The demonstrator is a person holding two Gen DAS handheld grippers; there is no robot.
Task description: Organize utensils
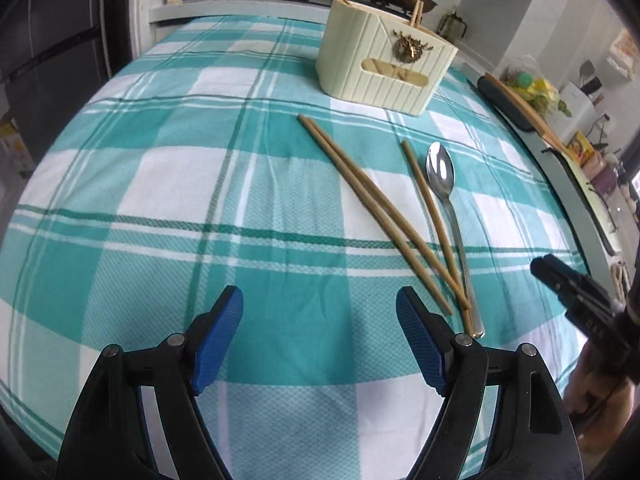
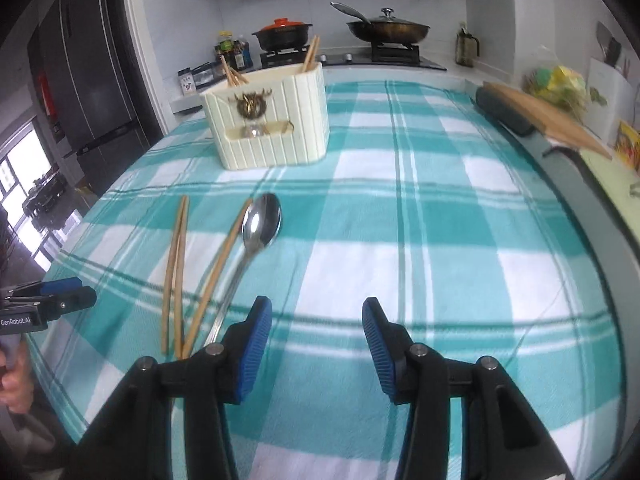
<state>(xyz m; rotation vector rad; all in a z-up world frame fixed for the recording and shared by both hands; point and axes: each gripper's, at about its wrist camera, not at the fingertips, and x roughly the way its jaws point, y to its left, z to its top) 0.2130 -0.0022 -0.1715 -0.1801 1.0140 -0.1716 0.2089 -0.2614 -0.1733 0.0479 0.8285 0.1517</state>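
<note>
A cream utensil holder (image 1: pixel 384 60) (image 2: pixel 272 120) stands at the far side of the teal checked cloth, with chopsticks sticking up from both ends. In front of it lie three loose wooden chopsticks: a pair (image 1: pixel 360 192) (image 2: pixel 176 264) and a single one (image 1: pixel 428 208) (image 2: pixel 220 272). Beside them is a steel spoon (image 1: pixel 440 172) (image 2: pixel 262 216), bowl toward the holder. My left gripper (image 1: pixel 319 296) (image 2: pixel 86 290) hangs open and empty over bare cloth, left of the chopsticks' near ends. My right gripper (image 2: pixel 317 308) (image 1: pixel 538 268) is open and empty, just right of the spoon's handle.
A dark pad with a wooden board (image 2: pixel 540 116) lies along the table's right edge. Behind the table a stove carries a red-lidded pot (image 2: pixel 284 32) and a wok (image 2: pixel 388 30). A dark fridge (image 2: pixel 88 92) stands at the left. A hand (image 2: pixel 16 384) holds the left gripper.
</note>
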